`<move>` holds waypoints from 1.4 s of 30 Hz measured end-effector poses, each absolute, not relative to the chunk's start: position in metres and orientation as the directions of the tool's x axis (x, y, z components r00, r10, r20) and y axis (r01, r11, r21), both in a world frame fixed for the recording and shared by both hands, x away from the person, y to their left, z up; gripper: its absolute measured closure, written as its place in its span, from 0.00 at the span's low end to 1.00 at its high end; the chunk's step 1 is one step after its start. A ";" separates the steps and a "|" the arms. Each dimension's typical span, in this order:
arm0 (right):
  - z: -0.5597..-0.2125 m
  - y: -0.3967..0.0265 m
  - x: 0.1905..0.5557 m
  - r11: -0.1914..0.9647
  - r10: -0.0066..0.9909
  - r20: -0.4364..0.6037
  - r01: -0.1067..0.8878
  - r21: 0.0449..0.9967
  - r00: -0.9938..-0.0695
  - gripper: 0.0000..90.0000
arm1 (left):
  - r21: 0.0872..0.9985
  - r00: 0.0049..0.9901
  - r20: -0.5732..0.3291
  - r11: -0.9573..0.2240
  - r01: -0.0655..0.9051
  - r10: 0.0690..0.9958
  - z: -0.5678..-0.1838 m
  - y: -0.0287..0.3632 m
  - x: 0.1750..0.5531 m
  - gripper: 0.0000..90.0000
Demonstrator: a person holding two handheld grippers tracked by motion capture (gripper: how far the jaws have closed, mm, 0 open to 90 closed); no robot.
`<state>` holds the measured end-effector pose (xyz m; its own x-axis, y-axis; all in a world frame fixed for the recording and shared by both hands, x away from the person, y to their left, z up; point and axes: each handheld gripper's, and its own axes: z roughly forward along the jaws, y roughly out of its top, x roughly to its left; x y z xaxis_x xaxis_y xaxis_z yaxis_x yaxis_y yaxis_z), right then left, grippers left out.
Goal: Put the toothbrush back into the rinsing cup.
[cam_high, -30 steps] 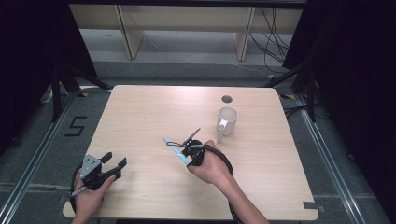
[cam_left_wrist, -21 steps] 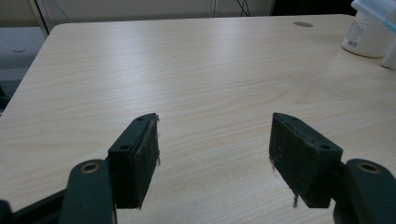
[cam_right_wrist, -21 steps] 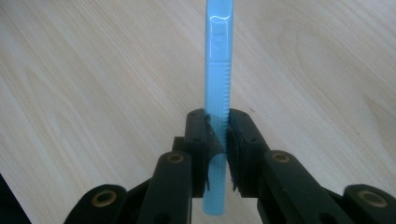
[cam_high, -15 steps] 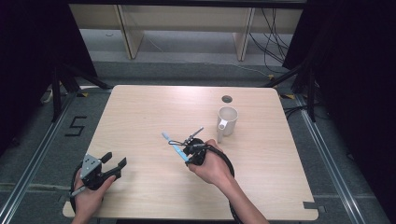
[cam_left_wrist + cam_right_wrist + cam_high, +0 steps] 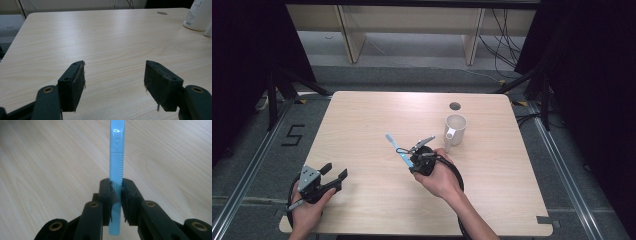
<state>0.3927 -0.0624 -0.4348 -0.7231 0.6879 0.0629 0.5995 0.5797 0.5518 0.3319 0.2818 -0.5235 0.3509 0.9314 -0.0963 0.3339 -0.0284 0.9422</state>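
We see 1 table (image 5: 362,125), 1 white mug (image 5: 455,129), 2 grippers. Left gripper (image 5: 331,177) near table's front-left corner, jaws spread wide, holding nothing. Right gripper (image 5: 116,195) clenched on 1 light-blue toothbrush (image 5: 116,152), mid-table, left of mug. Vs earlier: toothbrush shifted slightly left; left gripper unmoved.

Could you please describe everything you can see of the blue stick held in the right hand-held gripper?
The blue stick is a slim, flat, light-blue plastic strip, glossy, with a ribbed edge and a smooth, faintly embossed tip. The right hand-held gripper clamps it between its black pads above the table. It points away from the person, towards the far left.
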 end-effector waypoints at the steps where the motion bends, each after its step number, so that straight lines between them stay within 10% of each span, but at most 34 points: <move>1: -0.435 -0.062 0.393 0.580 0.688 0.063 0.599 0.552 -0.723 0.88 | 0.942 0.352 -0.095 -0.030 0.334 0.931 -0.523 0.282 0.332 0.36; 42: -0.423 -0.078 0.391 0.428 0.737 0.061 0.535 0.729 -0.674 0.88 | 0.943 0.352 -0.096 -0.029 0.331 0.931 -0.524 0.282 0.332 0.36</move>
<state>0.3911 -0.0776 -0.4230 -0.6736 0.7366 0.0614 0.5345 0.4281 0.7287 0.3318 0.2818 -0.5235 0.3524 0.9310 -0.0956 0.3315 -0.0287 0.9430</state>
